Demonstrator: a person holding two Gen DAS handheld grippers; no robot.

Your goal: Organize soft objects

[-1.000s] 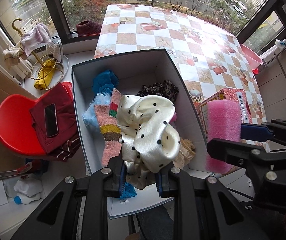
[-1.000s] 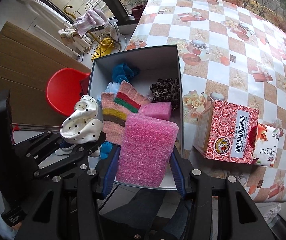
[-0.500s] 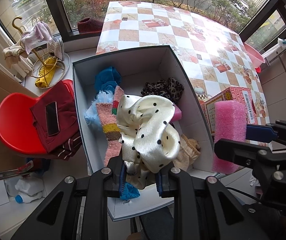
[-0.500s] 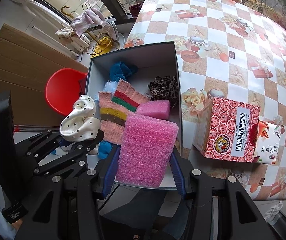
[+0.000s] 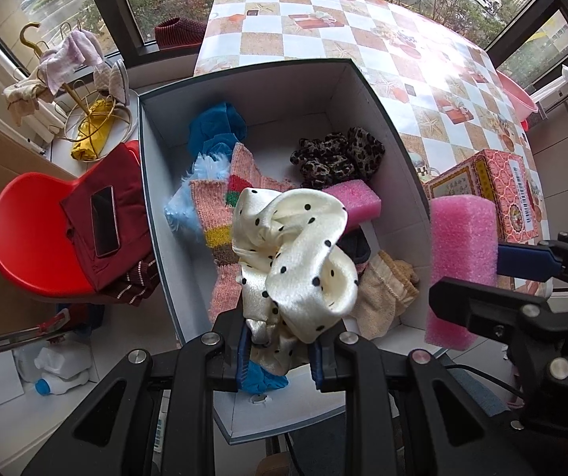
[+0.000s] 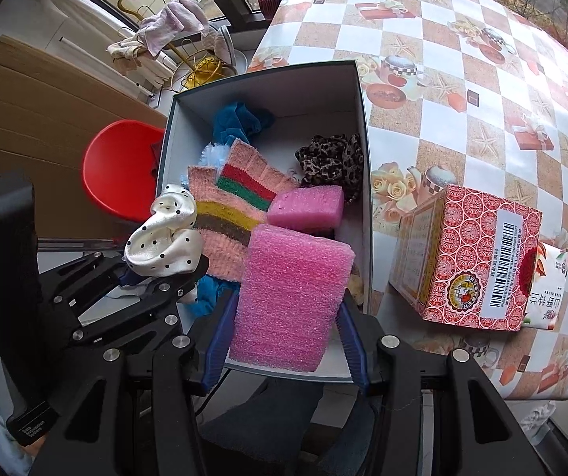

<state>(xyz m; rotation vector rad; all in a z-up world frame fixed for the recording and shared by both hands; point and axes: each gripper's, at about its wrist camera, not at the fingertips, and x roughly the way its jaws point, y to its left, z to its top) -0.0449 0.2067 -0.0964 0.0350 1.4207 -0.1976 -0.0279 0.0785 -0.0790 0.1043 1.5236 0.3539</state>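
Checked table (image 6: 482, 79) bearing open box (image 6: 357, 127), red carton (image 6: 470, 261).

L gripper (image 5: 280, 351) pinches cream polka-dot satin cloth (image 5: 300, 261) over open grey cardboard box (image 5: 244, 79). Inside: striped pink knit (image 5: 212, 218), blue fabric (image 5: 216, 123), leopard-print scrunchie (image 5: 335, 156), small pink foam block (image 5: 357, 198). R gripper (image 5: 494, 277) clamps big pink foam block (image 5: 460, 250) at right.

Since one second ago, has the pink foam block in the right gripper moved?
No. In the right wrist view the pink foam block sits over the same near corner of the box, clamped in the right gripper.
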